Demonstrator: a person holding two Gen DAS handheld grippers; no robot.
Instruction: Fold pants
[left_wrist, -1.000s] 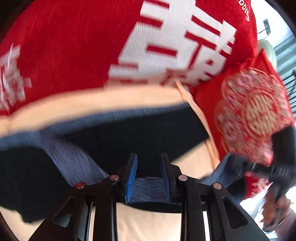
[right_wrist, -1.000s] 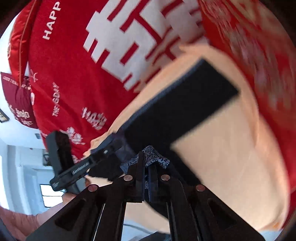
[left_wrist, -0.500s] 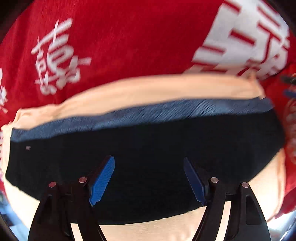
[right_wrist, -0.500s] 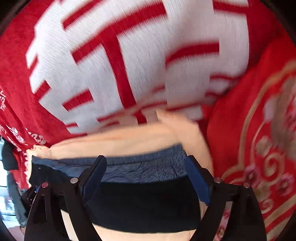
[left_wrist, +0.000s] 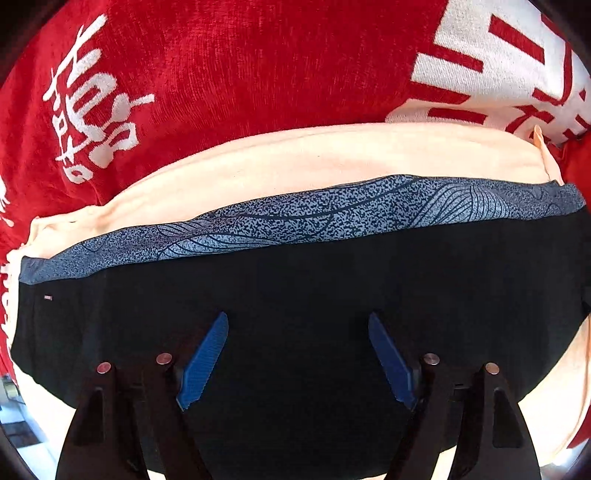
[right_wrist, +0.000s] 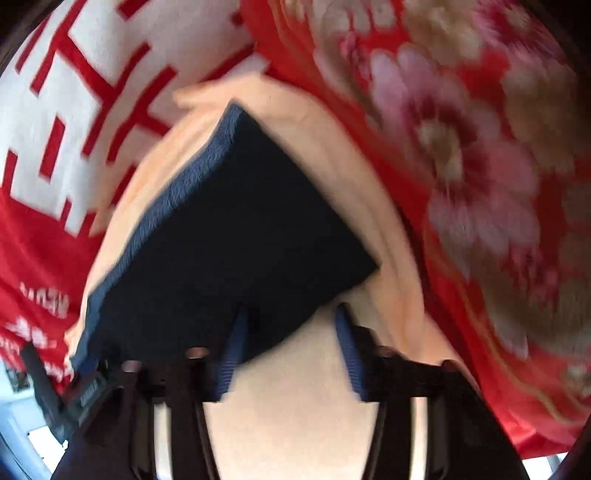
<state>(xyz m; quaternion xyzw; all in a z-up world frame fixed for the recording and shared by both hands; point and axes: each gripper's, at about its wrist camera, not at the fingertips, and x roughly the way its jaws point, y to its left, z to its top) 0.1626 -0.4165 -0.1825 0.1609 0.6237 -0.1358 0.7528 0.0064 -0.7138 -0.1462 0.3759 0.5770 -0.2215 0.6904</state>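
The dark navy pants (left_wrist: 295, 280) lie folded into a flat rectangle on a peach cloth (left_wrist: 280, 155), with a blue speckled patterned band (left_wrist: 332, 210) along their far edge. My left gripper (left_wrist: 297, 354) is open and empty, hovering just over the pants' near half. In the right wrist view the folded pants (right_wrist: 236, 236) lie at an angle on the peach cloth (right_wrist: 314, 398). My right gripper (right_wrist: 290, 354) is open and empty at their near right corner. The left gripper's body (right_wrist: 74, 391) shows at the lower left.
A red blanket with white characters (left_wrist: 221, 62) covers the surface behind the peach cloth. A red floral blanket (right_wrist: 480, 166) lies to the right. A strip of bright room shows at the lower left of the right wrist view.
Both grippers have let go of the pants and opened. The pants now lie folded flat. The right gripper has swung to the pants' right corner; the left has drawn slightly closer.
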